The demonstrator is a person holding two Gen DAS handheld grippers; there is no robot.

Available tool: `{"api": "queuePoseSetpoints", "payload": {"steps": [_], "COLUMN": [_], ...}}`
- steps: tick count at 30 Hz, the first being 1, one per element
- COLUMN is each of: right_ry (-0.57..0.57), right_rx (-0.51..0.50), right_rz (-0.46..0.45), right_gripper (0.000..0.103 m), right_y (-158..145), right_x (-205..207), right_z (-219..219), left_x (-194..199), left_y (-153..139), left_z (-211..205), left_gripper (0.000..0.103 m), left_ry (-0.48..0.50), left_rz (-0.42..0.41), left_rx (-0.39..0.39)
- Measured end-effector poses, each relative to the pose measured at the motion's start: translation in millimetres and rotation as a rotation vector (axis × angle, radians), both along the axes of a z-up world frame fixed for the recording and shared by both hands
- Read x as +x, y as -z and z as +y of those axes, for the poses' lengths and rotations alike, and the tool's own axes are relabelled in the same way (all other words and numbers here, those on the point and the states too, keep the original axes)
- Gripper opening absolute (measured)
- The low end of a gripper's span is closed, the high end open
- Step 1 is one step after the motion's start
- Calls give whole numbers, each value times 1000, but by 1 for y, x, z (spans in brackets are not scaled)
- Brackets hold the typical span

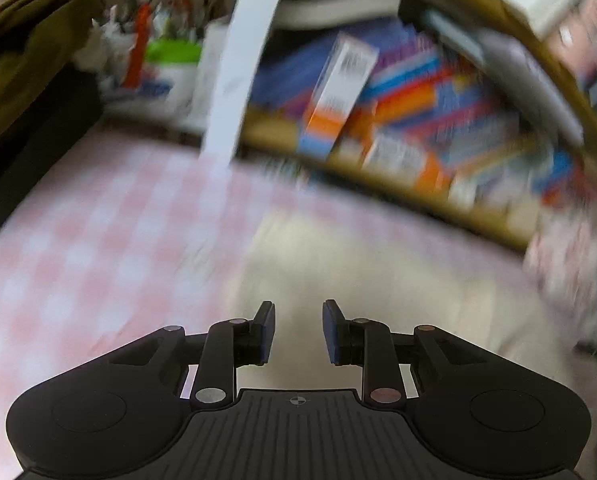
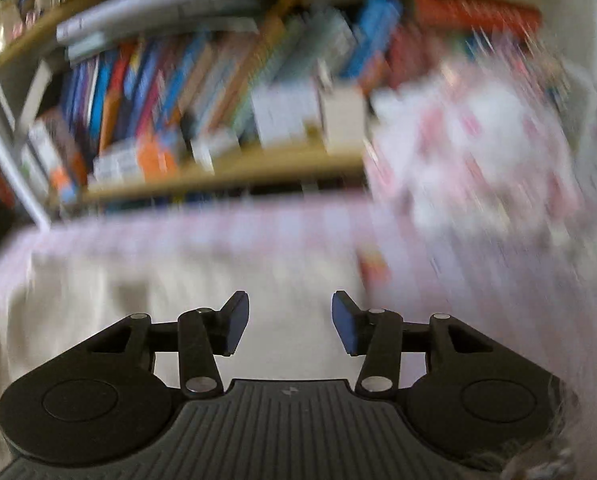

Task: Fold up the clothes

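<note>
Grippers, left gripper [image 1: 298,330] and right gripper [image 2: 290,322], I am holding parted and empty above the cream garment [image 2: 138,280], lying on the pink checked cloth [image 1: 78,240]; folding looks unfinished.

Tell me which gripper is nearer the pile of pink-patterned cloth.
Right. The right gripper has the pink-patterned cloth close beside it; from the left gripper it lies off at the far edge.

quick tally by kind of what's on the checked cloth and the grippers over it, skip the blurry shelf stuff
cream garment: 1
pink checked cloth: 1
grippers: 2, the left gripper and the right gripper, both open with nothing between the pads
total: 4
</note>
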State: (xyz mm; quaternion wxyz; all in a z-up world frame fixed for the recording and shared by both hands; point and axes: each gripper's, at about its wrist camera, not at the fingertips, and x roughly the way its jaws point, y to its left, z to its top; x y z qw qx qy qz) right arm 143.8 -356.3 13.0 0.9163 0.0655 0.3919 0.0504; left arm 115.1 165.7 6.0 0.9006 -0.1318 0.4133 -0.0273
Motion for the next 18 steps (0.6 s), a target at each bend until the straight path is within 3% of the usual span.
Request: {"api": "queuePoseSetpoints", "payload": {"steps": [2,4,6,10,13,15,18], "right_ry": [4,18,39,62,46,37,1], "right_rx": [-15,-4,31,78,97,98,126], "right_rz": [45,72,96,138,152,153,130], "right_gripper": [44,44,47,47,47,47,43], "right_y": [7,12,15,22,24,24,17], "right_x": [-33,-60,-82,-105,-111,-109,-113], "right_z": [-9,-13,-18,-20,-16,-12,-5], "left_x": [-28,-49,-60,-66,-67,-69,-73], "left_y": [6,13,19,30,32,26,15], "left_z": [7,15,18,14,9,1,-12], "left_gripper": [27,30,36,36,30,15,14], "left_ry": [-27,-54,-63,-34,-4,17,65], "left_rz": [32,49,63,94,93,66,21], "left_rx": [31,1,-19,-17,-22,-8,24]}}
